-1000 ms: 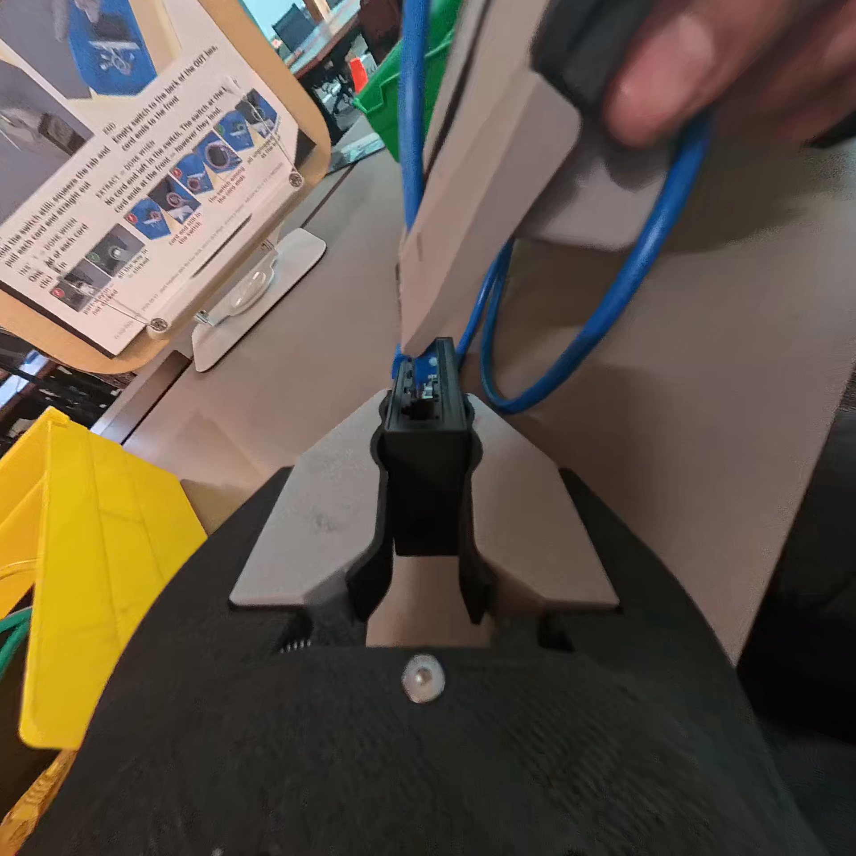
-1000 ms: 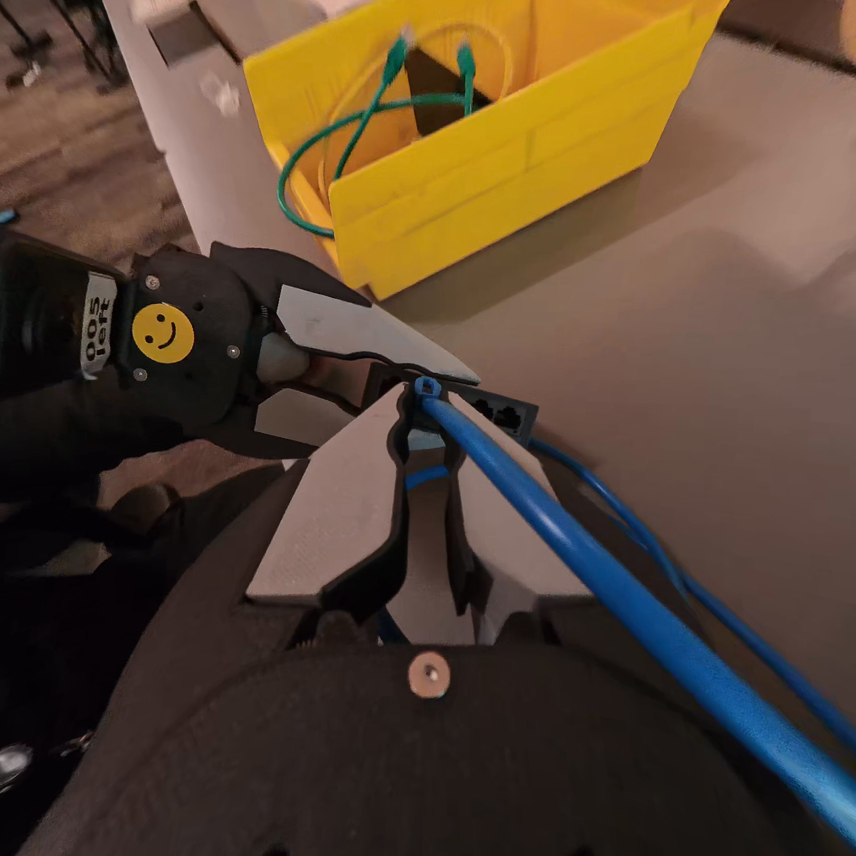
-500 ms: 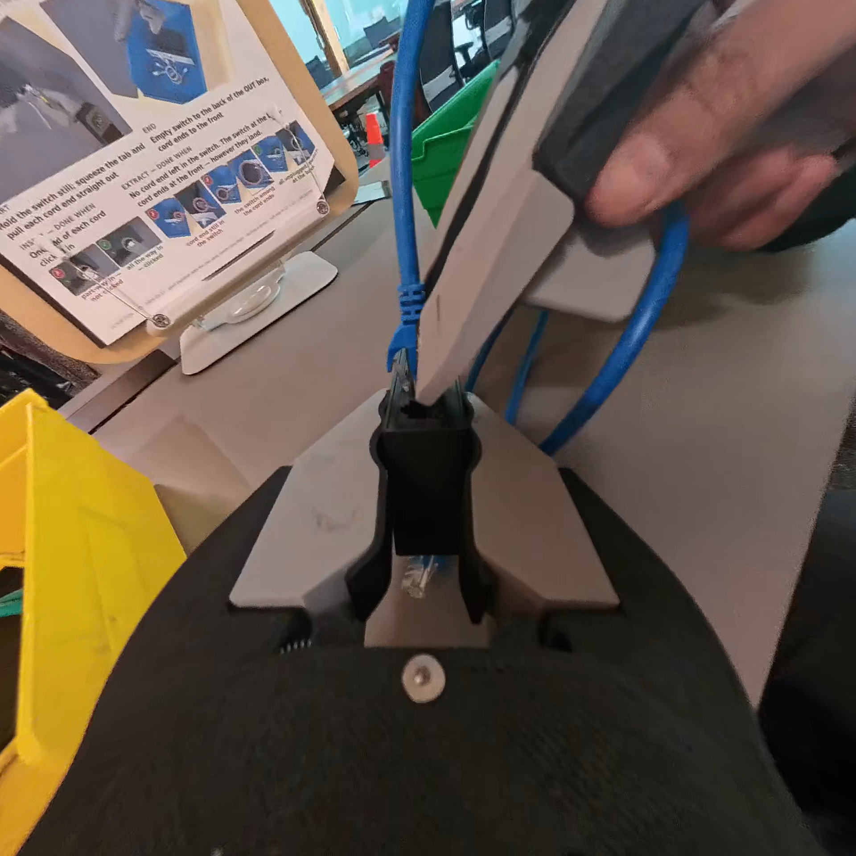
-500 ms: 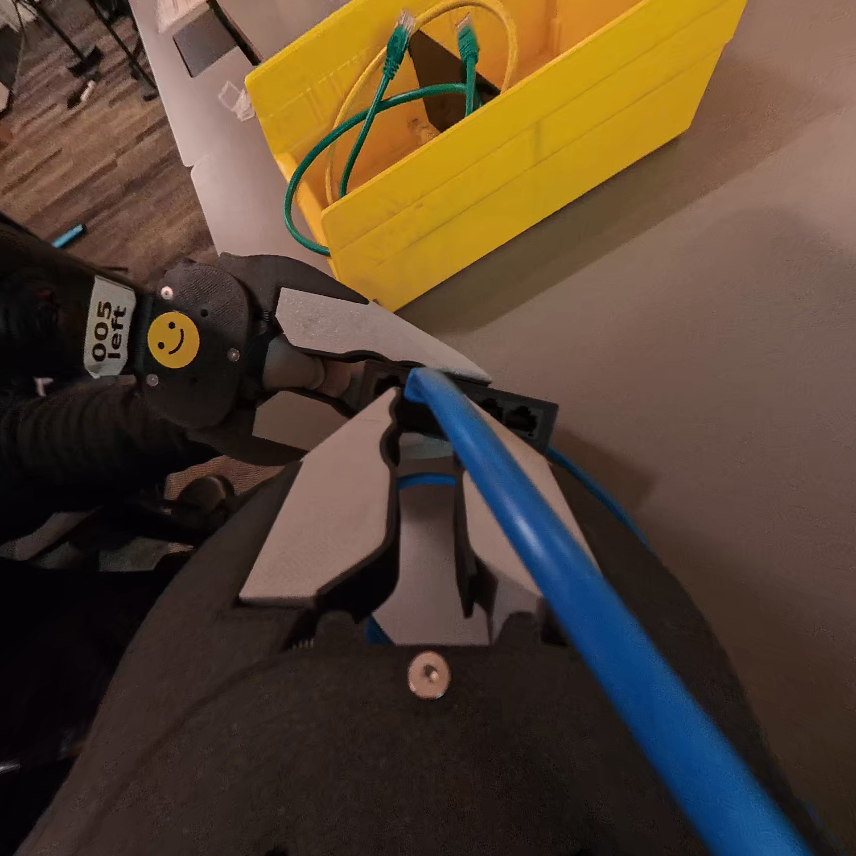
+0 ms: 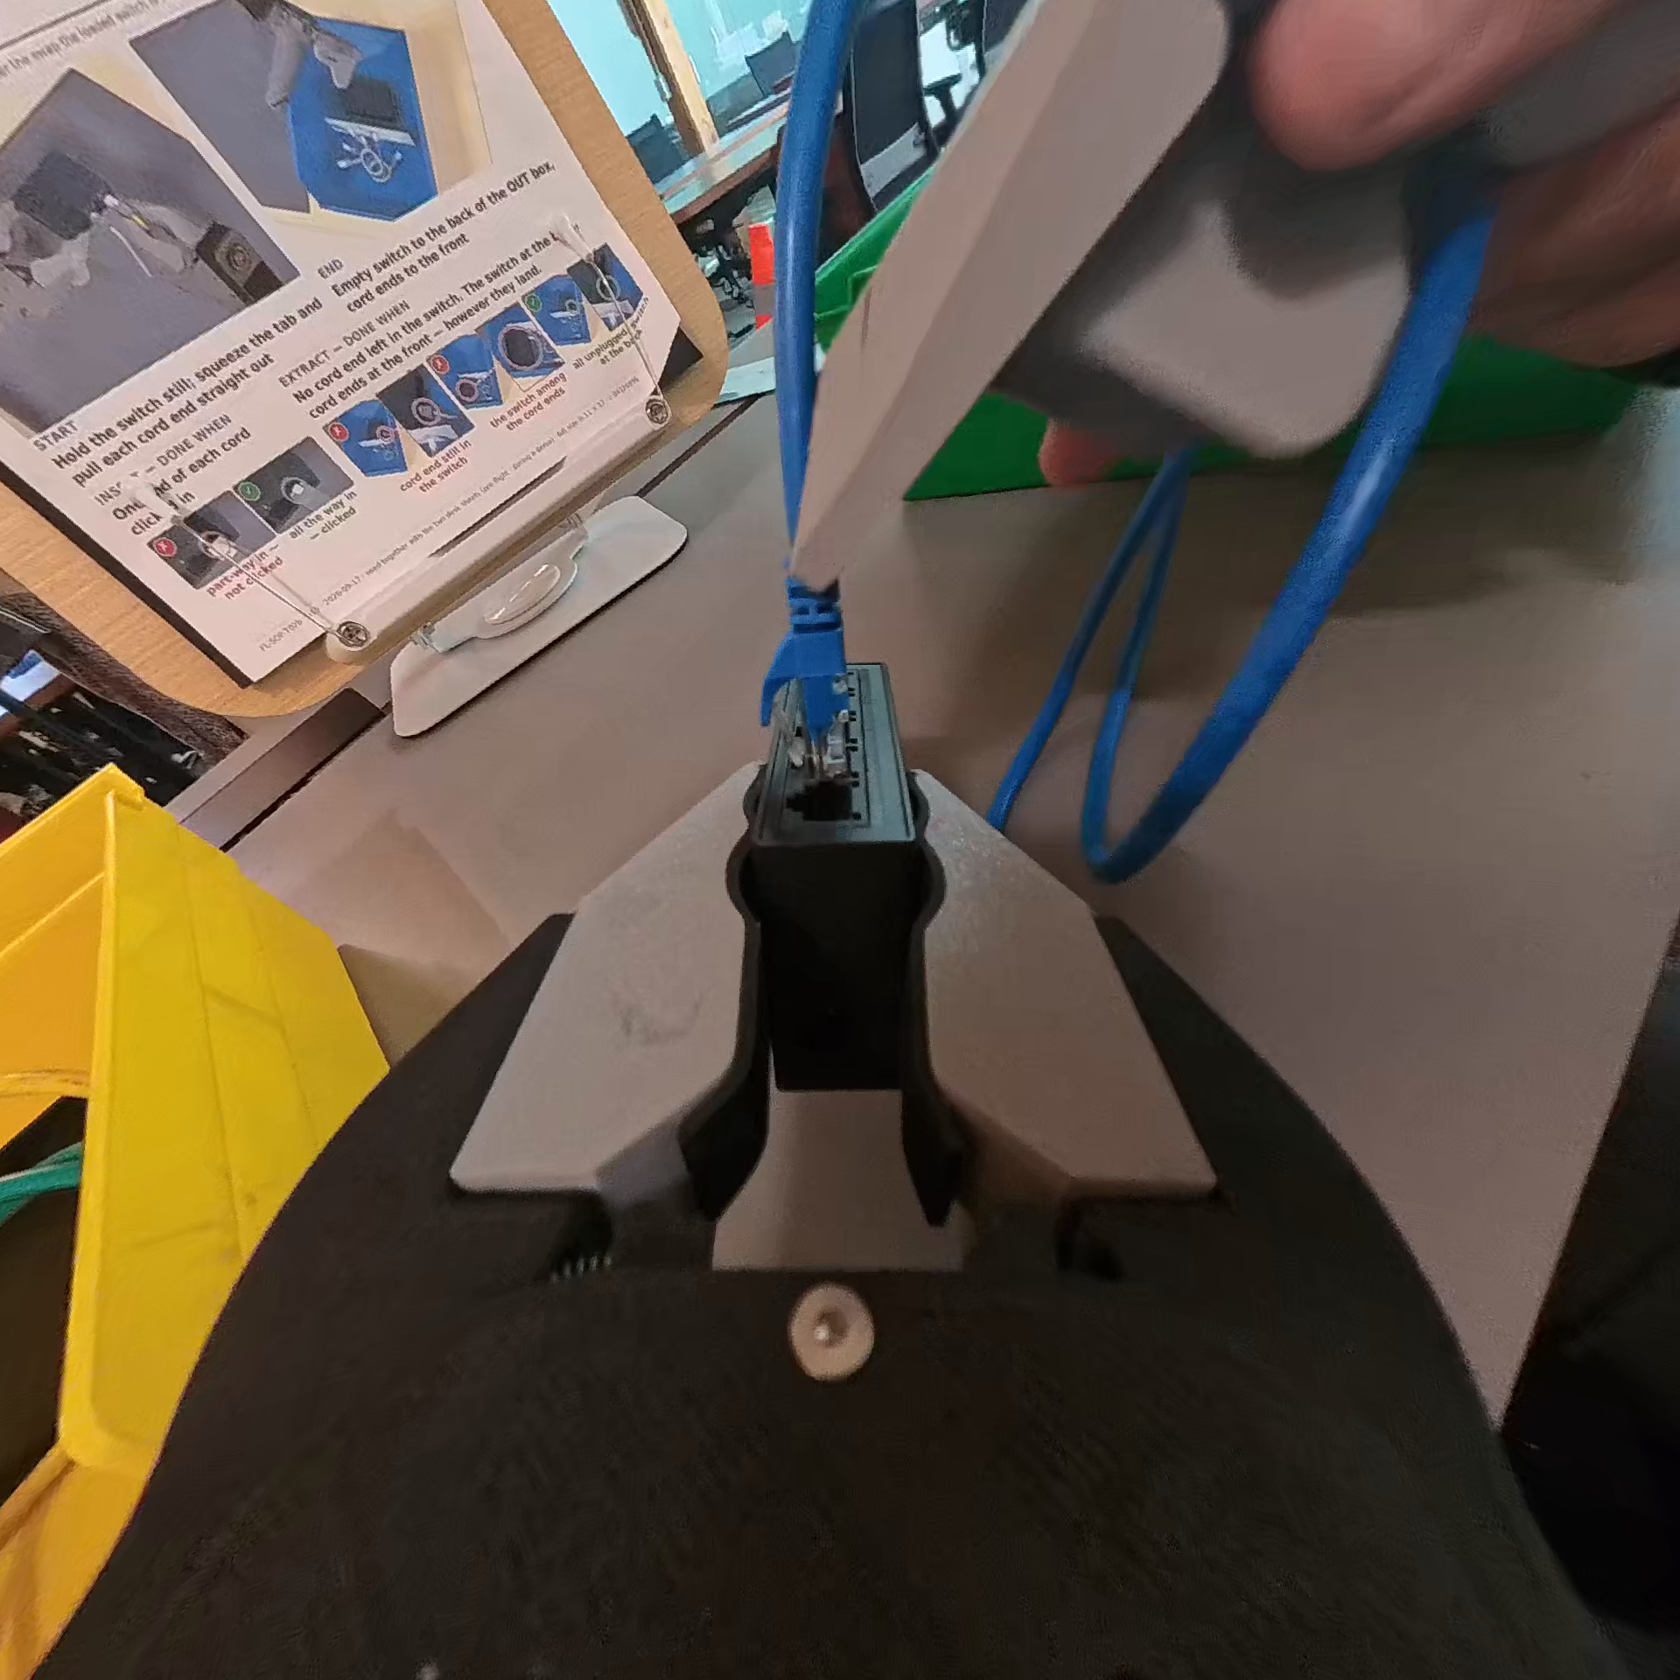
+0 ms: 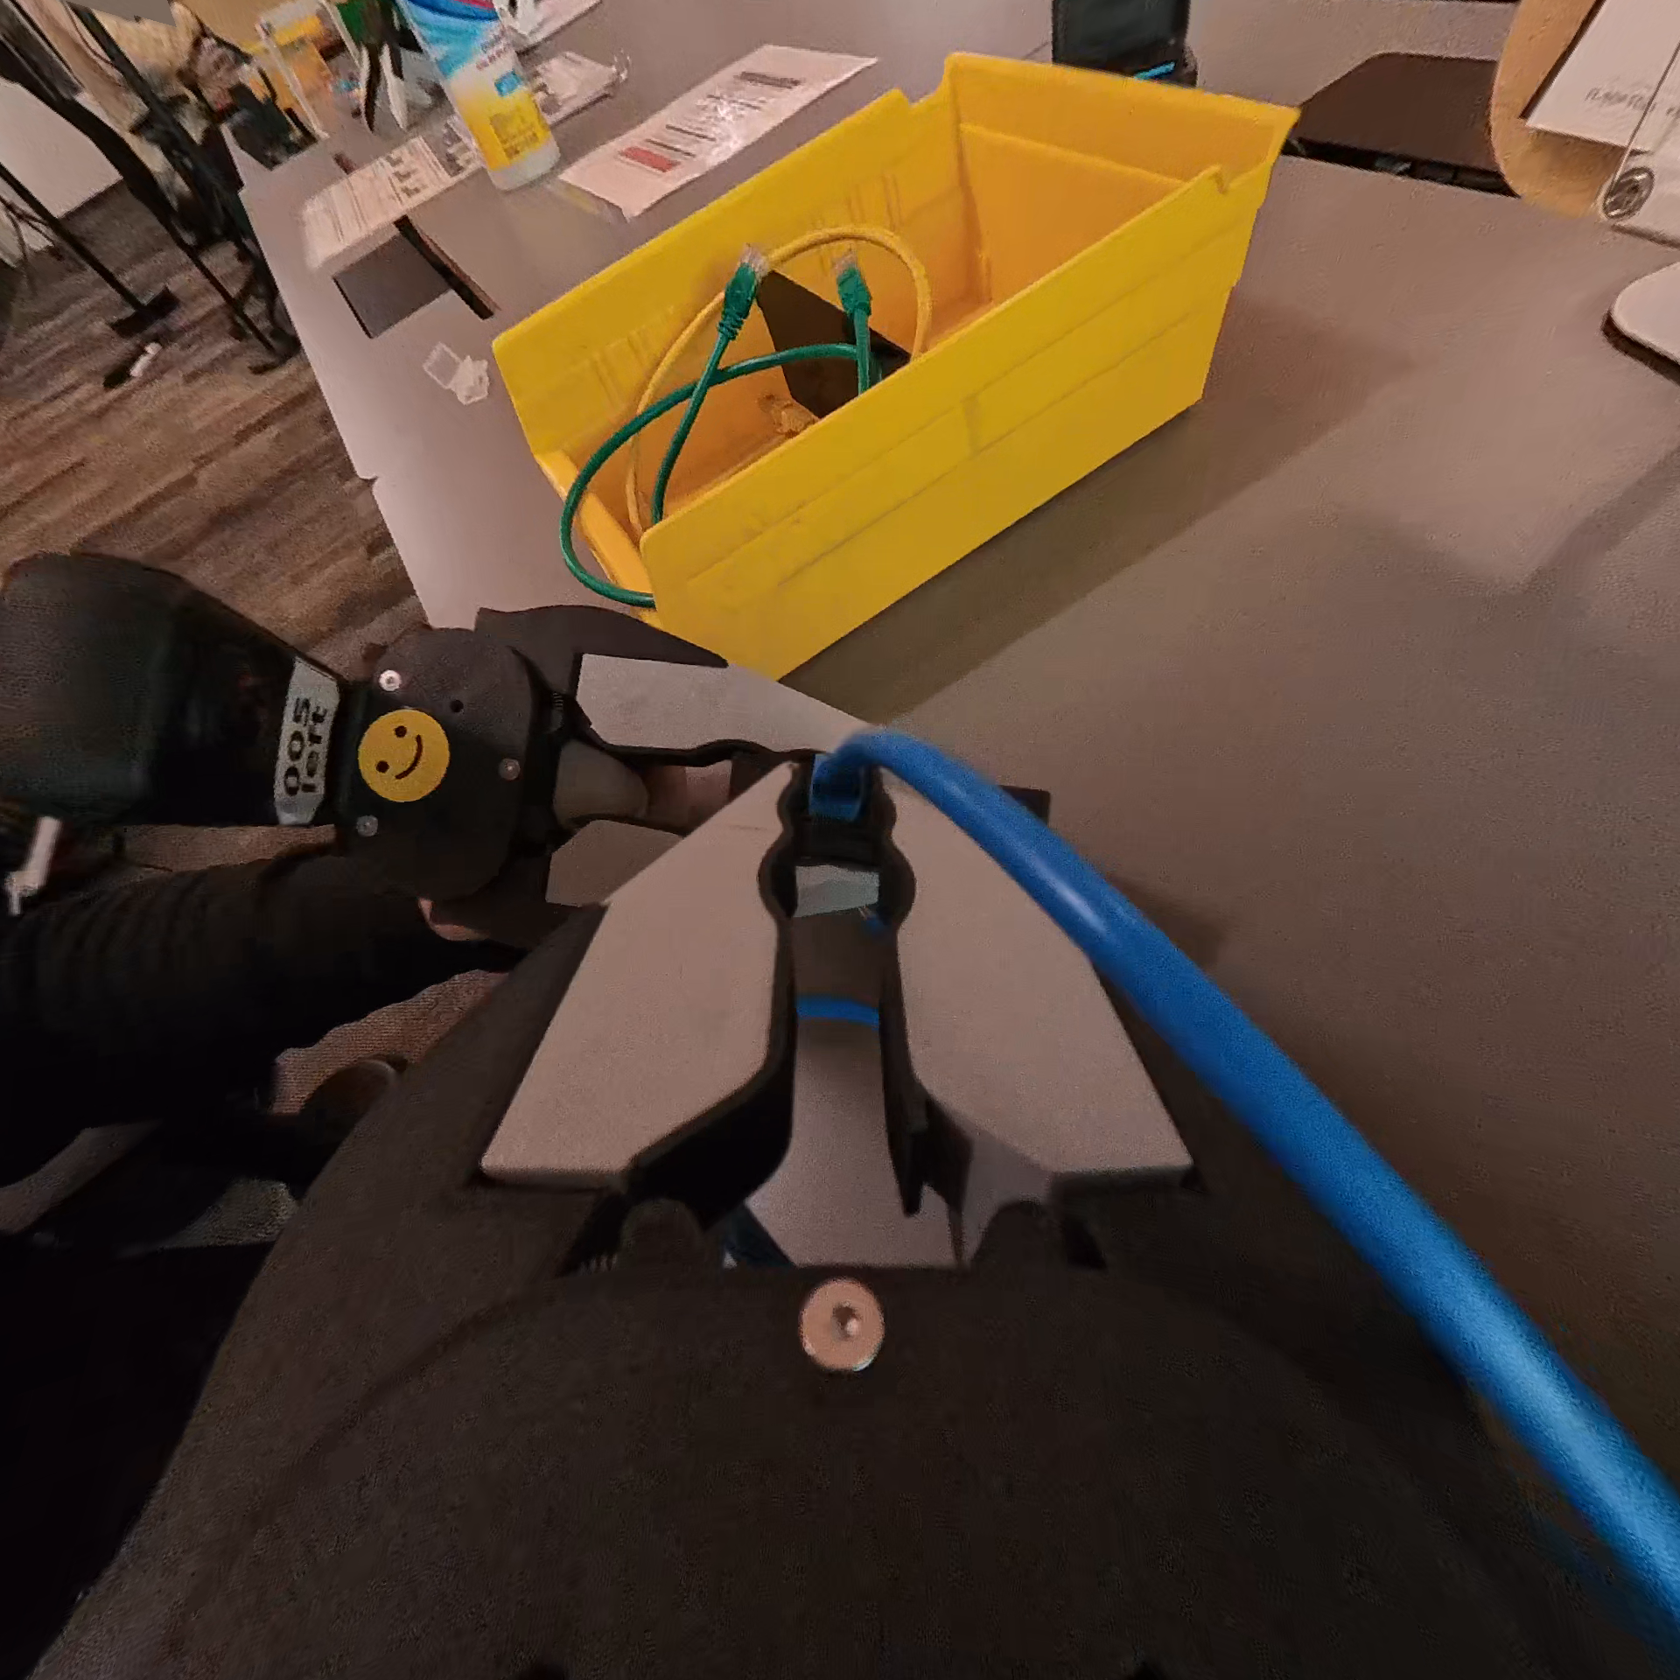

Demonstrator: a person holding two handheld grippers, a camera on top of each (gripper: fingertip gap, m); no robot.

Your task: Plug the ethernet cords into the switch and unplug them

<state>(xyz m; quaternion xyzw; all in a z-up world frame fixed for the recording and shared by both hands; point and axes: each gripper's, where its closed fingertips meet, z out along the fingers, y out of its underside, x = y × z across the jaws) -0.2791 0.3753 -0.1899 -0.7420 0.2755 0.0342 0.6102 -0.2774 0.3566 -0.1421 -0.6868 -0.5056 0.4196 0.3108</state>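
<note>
Since a second ago the right gripper (image 5: 823, 568) has lifted, and the blue plug (image 5: 805, 659) now stands just above the switch (image 5: 832, 818) instead of pressed in. That gripper's fingers are pinched onto the plug, while the left gripper (image 5: 832, 909) is clamped around the boxy black plastic switch, probably to steady it against the pull. Smooth rubbery blue cable (image 6: 1182, 1045) loops over the matte grey table (image 6: 1364, 636), right of the grippers. Beyond their tips sits a glossy yellow bin (image 6: 955, 473).

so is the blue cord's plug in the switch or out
Out. In the left wrist view the blue cord's plug hangs just above the switch, its clear tip over a port, pinched by the right tongs.
</note>
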